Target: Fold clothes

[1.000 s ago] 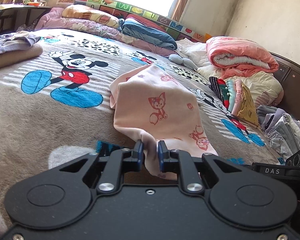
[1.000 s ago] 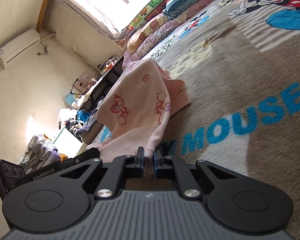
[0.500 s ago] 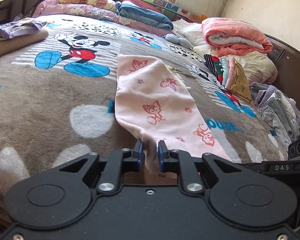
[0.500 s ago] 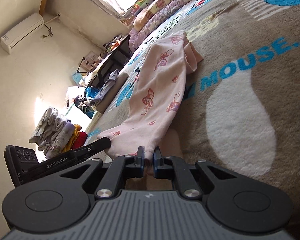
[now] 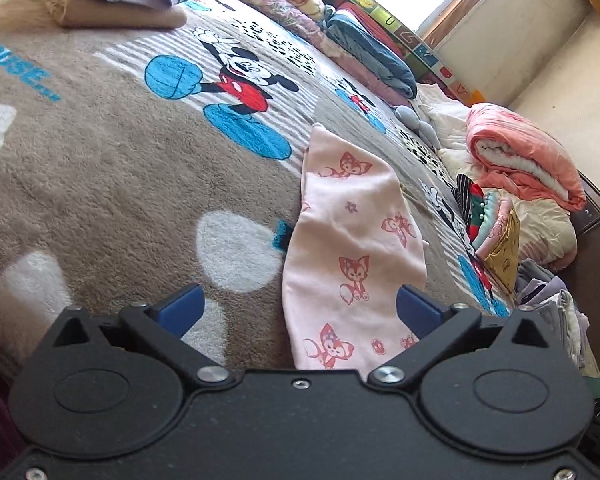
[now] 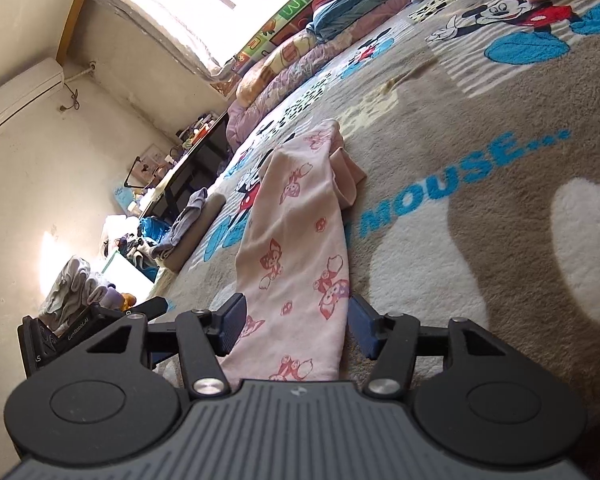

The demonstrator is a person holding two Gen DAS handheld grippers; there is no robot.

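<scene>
One pink garment (image 5: 352, 240) lies stretched flat, seemingly folded lengthwise — both grippers' fingers (image 5: 180, 308) spread wide, empty.

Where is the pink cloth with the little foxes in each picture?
Left wrist view: the pink fox cloth lies lengthwise on the blanket, right of center, running up from the open left gripper.
Right wrist view: the same cloth stretches up the middle from between the open right gripper.
Shared landmark: the folded beige stack on the bed's far edge.

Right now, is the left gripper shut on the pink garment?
No. The left gripper is wide open, and the pink garment lies flat on the blanket.
</scene>
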